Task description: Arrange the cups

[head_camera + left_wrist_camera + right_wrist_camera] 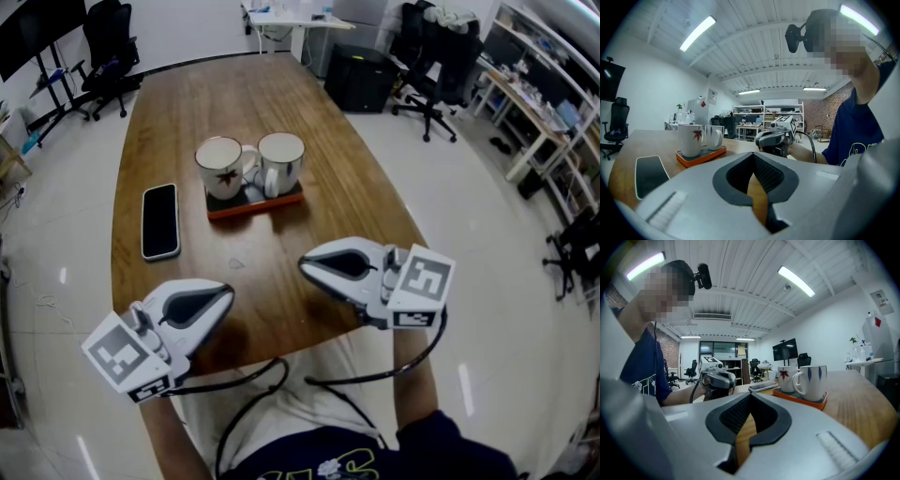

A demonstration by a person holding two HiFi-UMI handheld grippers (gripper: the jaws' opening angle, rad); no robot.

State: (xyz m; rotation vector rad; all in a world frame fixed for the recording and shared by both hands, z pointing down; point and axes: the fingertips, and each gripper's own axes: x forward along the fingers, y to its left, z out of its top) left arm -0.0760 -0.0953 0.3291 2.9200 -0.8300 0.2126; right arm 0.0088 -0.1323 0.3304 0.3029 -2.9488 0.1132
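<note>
Head view: the tray [255,205] is mostly covered by the leaf cup [221,167] and second cup [281,159]; shelf [548,89] contents are too small to tell; the person's torso [291,417] is cut by the bottom edge; left gripper view: the leaf cup hides part of the second cup; right gripper view: the reverse.

The worktop [187,103] is brown wood with fine lengthwise grain. The tray [253,206] is orange with a dark inlay. One cup [220,167] is white with a red maple leaf. The second cup [281,161] is white with blue drop-shaped marks. The phone [160,220] is black with a pale rim. The left claw [228,292] and right claw [305,265] are light grey with black, cross-hatched pads [768,172]. Their cubes [424,281] show black squares on white. The floor [487,281] is glossy white.
</note>
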